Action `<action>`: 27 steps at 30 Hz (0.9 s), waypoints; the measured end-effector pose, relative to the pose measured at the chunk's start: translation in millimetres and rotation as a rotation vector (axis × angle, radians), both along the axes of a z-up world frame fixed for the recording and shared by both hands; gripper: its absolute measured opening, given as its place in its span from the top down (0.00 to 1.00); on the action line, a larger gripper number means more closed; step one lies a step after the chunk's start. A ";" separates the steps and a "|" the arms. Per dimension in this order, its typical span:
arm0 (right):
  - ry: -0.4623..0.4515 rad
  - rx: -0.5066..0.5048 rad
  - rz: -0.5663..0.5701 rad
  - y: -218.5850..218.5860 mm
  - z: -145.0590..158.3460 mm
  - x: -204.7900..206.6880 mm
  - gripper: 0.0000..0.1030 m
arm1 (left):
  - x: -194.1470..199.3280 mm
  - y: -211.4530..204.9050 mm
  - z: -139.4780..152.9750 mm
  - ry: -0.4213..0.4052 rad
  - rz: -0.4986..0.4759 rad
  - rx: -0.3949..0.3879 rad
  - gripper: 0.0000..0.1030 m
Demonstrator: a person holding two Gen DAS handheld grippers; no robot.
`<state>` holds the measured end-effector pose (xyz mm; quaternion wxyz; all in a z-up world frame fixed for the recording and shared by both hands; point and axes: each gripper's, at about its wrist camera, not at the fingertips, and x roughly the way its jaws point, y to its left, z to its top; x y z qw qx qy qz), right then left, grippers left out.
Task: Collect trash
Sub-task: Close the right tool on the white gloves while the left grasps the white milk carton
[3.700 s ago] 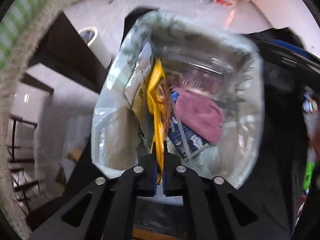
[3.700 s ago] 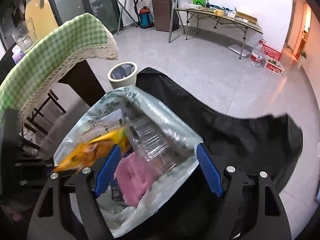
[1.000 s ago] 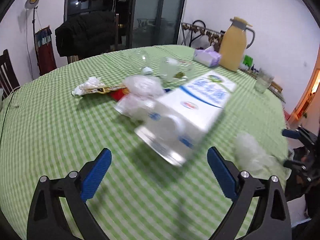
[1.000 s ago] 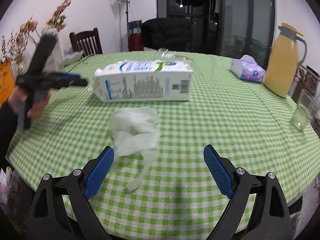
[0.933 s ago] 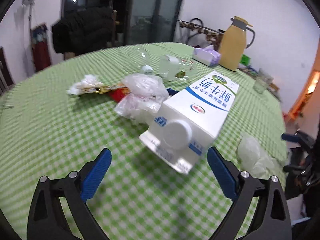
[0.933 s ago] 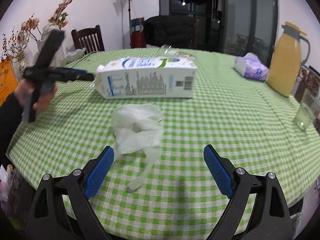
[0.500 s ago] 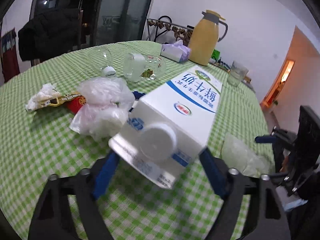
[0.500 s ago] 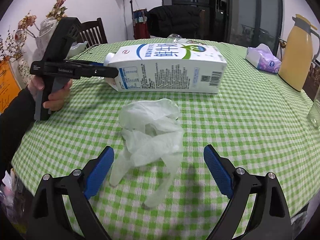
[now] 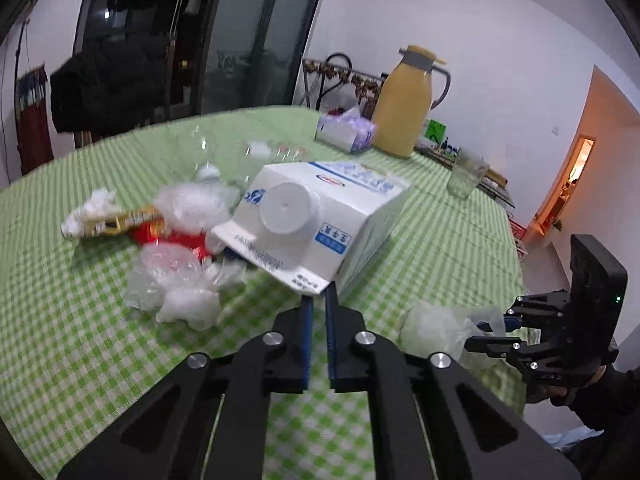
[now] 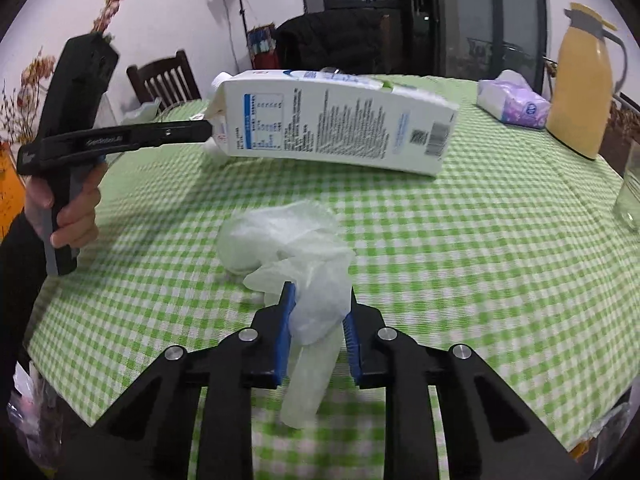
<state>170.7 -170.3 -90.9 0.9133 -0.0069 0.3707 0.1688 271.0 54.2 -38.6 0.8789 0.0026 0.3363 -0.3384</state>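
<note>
Left gripper [image 9: 316, 300] fingers pinched nearly together on the top seam of the milk carton [image 9: 316, 216]; cap end raised off the counter [image 9: 440, 248], far end down. Right gripper [image 10: 318, 312] fingers narrowed around a crumpled translucent glove [image 10: 296, 240] lying at the counter's near edge. Plastic wrappers [image 9: 176, 276] beside the carton.

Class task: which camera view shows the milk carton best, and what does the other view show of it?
The right wrist view: the milk carton shows its whole printed side, tilted, its gable end pinched by the left hand-held gripper. The left wrist view shows only the capped gable end, foreshortened and close above that gripper's fingertips.
</note>
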 end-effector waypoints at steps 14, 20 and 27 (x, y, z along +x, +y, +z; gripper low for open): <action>-0.121 0.064 -0.108 -68.3 35.7 -23.0 0.84 | -46.4 -64.5 80.8 -0.310 0.114 0.237 0.83; -0.105 0.076 -0.143 -99.1 26.3 -30.3 0.84 | 18.9 -15.6 41.9 -0.108 0.162 0.124 0.24; -0.059 0.060 -0.185 -114.3 7.7 -19.3 0.84 | 33.6 -43.3 0.4 -0.217 -0.153 0.364 0.07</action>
